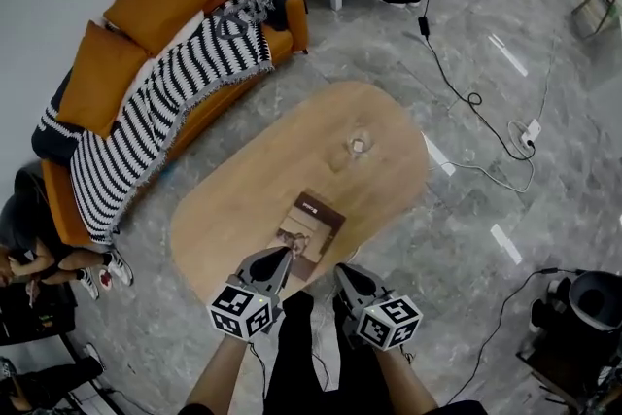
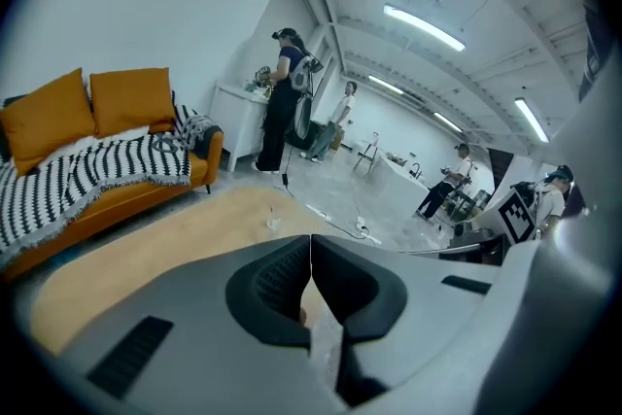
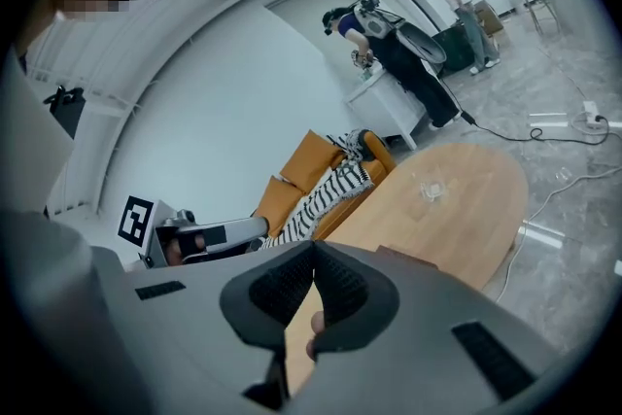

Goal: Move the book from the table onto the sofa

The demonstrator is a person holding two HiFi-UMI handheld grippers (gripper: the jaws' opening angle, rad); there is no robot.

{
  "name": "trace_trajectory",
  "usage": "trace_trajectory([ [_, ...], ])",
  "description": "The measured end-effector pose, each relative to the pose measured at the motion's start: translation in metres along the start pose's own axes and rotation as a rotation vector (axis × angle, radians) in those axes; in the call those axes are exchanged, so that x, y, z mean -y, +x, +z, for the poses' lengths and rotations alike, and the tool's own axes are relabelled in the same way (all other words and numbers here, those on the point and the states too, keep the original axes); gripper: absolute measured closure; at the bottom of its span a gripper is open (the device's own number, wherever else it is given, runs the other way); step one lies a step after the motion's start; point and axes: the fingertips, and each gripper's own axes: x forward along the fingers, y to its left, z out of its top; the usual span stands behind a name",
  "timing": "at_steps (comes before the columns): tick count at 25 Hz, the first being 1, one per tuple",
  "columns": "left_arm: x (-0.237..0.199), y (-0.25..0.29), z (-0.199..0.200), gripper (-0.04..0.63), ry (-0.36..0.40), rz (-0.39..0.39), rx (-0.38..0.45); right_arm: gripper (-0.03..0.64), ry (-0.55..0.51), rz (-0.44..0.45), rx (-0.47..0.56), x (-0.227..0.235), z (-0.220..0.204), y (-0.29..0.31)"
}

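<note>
A book [image 1: 309, 233] lies flat and cover-up on an oval wooden table [image 1: 243, 180], near the edge closest to the person, set at a slant to that edge. Its cover is dark brown along the far side, with small pale lettering, and carries a lighter picture panel on the near half; the picture itself is too small to make out.

The left gripper [image 1: 286, 255] and the right gripper [image 1: 340, 271] hang side by side over the table's near end. Both have their jaws pressed together with nothing between them. In the head view the left gripper's tip overlaps the book's near corner; whether it touches cannot be told. The right gripper sits just beside the book.

A small clear glass [image 1: 360, 145] stands farther along the table, well apart from the book. Beyond the table's left side is an orange sofa [image 1: 288, 26] with orange cushions [image 1: 102, 78], draped in a black-and-white striped blanket [image 1: 175, 87].
</note>
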Motion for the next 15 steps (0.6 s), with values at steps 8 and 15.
trace_trajectory([
  [8, -0.037, 0.025, -0.039, 0.578, -0.006, -0.056, -0.070, 0.594, 0.060, -0.075, 0.027, 0.032, -0.025, 0.038],
  [15, -0.079, 0.042, -0.070, 0.578, -0.001, -0.076, -0.118, 0.594, 0.096, -0.139, 0.024, 0.058, -0.051, 0.061],
])
